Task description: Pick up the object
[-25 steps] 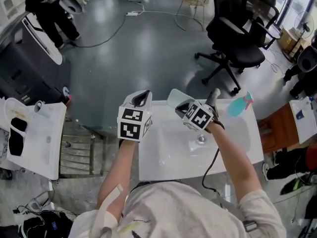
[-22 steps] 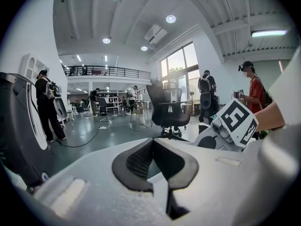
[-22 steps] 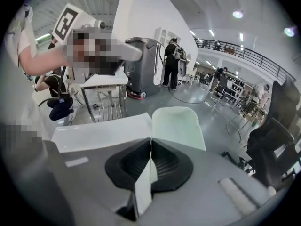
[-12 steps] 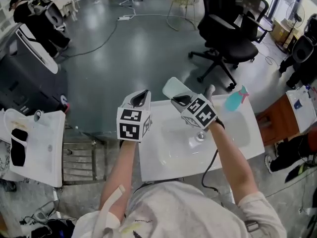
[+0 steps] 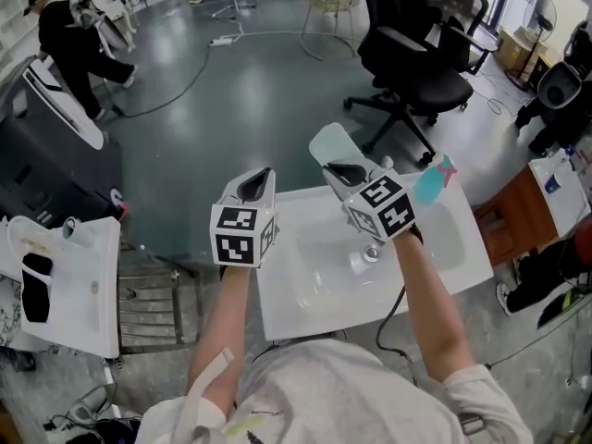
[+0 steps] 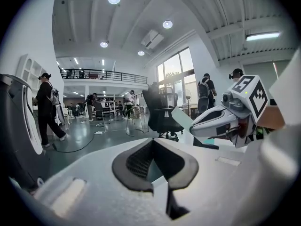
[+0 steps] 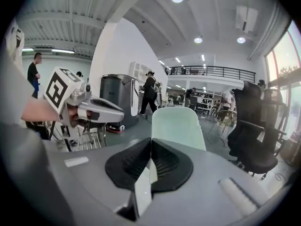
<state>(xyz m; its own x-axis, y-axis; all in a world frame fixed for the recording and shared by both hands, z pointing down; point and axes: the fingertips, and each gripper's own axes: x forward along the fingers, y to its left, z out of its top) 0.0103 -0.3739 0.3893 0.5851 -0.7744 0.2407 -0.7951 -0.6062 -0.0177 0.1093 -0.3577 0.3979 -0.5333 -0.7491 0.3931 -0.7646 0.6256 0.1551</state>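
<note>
My right gripper (image 5: 340,169) is shut on a pale green flat piece (image 5: 333,144), held in the air above the white sink basin (image 5: 305,294). In the right gripper view the green piece (image 7: 178,126) sticks up and away from the closed pads (image 7: 164,161). My left gripper (image 5: 257,178) hovers over the basin's left edge, level with the right one and a short way from it. Its dark pads (image 6: 136,159) meet with nothing between them. Each gripper shows in the other's view: the right gripper (image 6: 221,119) and the left gripper (image 7: 96,111).
A teal spray bottle (image 5: 433,181) stands at the basin's back right, and a chrome tap (image 5: 370,251) sits under my right wrist. A black office chair (image 5: 416,72) is beyond the basin. Another white sink (image 5: 65,285) lies at the left, a wooden cabinet (image 5: 518,215) at the right. A person (image 5: 74,35) stands far left.
Both grippers have drifted slightly up in the head view. The right one has carried the green piece along. Neither pair of jaws has changed.
</note>
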